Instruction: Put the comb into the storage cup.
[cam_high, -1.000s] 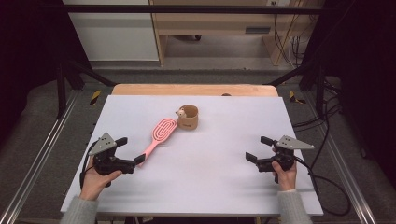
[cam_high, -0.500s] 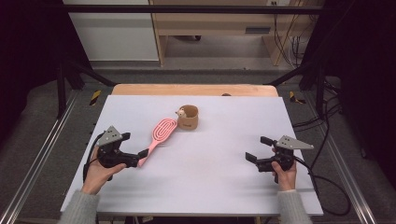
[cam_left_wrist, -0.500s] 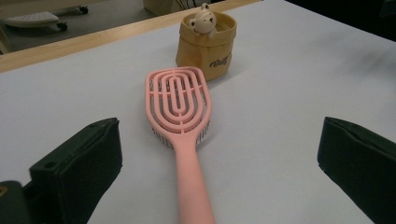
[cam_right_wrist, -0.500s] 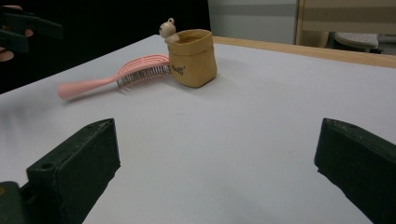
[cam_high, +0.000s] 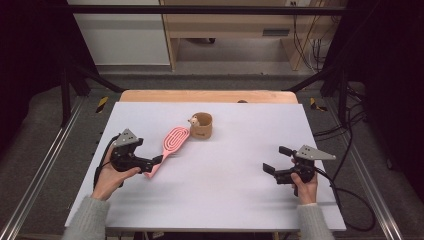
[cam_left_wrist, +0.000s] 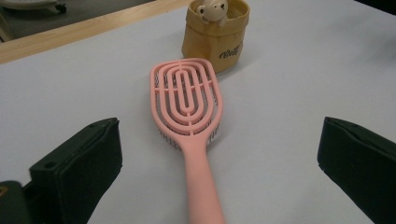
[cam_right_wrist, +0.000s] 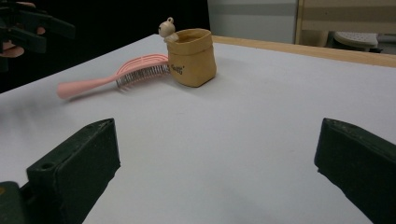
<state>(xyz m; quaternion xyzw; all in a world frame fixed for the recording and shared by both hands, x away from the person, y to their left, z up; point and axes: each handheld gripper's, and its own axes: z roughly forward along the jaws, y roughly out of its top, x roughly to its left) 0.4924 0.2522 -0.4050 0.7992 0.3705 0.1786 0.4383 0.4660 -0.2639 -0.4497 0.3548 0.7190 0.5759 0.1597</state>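
On the white table (cam_high: 210, 200) in the high view, the pink hairbrush (cam_high: 169, 147) lay slantwise left of centre, its head just beside a small tan pouch (cam_high: 202, 126) with a little figure (cam_high: 193, 120) peeking from its rim. The left gripper (cam_high: 154, 162) sat at the handle's lower end, its jaws reaching around the handle tip; whether they touched it could not be told from here. The right gripper (cam_high: 276, 160) rested well apart on the table's right side, jaws spread and holding nothing.

In the left gripper view, the hairbrush (cam_left_wrist: 189, 116) ran straight up the middle between the two black jaws, handle toward the camera and head toward the pouch (cam_left_wrist: 215, 35). The jaws stood wide apart, bare table showing on each side of the handle, so neither pad touched it.

In the right gripper view, the hairbrush (cam_right_wrist: 116, 74) lay far ahead at the upper left, bristles down, its head against the pouch (cam_right_wrist: 191, 58). This gripper's jaws stood wide open over bare table, gripping nothing.
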